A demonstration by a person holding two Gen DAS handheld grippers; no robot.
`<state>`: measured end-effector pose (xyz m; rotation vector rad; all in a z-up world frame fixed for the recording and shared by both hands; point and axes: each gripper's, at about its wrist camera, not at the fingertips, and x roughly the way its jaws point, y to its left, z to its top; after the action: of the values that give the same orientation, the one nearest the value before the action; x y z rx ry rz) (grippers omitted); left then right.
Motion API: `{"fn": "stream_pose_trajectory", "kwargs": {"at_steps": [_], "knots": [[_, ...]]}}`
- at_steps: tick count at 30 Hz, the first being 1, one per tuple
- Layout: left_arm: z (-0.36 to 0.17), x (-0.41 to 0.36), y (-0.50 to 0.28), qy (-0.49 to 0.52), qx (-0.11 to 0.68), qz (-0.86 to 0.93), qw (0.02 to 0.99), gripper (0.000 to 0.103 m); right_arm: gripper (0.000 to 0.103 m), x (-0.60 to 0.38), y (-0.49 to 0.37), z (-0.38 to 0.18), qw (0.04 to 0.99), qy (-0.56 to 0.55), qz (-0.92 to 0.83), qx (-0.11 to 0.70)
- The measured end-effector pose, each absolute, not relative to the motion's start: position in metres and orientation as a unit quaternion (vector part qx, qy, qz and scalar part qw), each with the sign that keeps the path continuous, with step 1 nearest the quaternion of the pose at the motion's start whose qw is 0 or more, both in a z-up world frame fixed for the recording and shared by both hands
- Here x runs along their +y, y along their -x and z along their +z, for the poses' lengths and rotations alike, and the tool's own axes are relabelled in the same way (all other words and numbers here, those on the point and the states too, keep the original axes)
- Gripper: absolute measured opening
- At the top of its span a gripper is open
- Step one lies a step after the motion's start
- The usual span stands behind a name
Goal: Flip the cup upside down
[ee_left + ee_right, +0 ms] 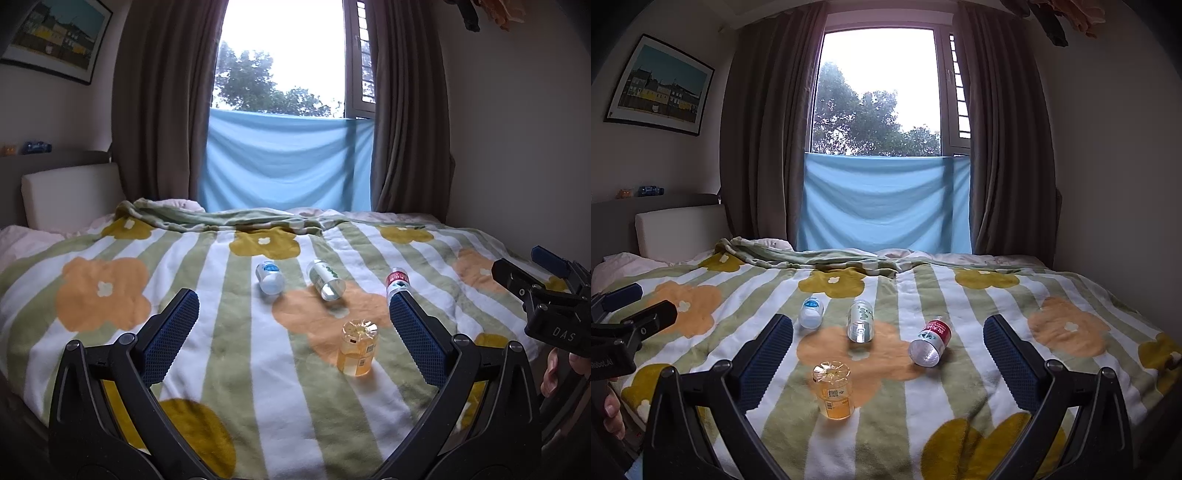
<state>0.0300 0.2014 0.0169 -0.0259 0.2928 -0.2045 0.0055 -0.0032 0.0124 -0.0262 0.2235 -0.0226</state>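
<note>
Bed (960,369) under flowered striped blanket (258,387); curtained window (879,92) behind; yellow cup (834,391) inverted.

Bedroom in daylight

Bright window (879,92) at twelve o'clock between brown curtains (764,129); framed picture (659,85) at ten o'clock.

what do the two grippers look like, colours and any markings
Both the left gripper and right gripper have black frames with round bolts and blue, dot-textured finger pads. White lettering marks the bodies, "DAS" on the right. Bare fingers show beside each.
</note>
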Motion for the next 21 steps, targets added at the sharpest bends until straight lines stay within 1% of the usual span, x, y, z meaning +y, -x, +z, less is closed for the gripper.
{"fn": "stream_pose_trajectory", "kwargs": {"at_steps": [21], "knots": [[0.0111, 0.2090, -0.0352, 0.028, 0.151, -0.096, 0.983, 0.103, 0.103, -0.0008, -0.0104, 0.0062, 0.994, 0.010, -0.007, 0.112]]}}
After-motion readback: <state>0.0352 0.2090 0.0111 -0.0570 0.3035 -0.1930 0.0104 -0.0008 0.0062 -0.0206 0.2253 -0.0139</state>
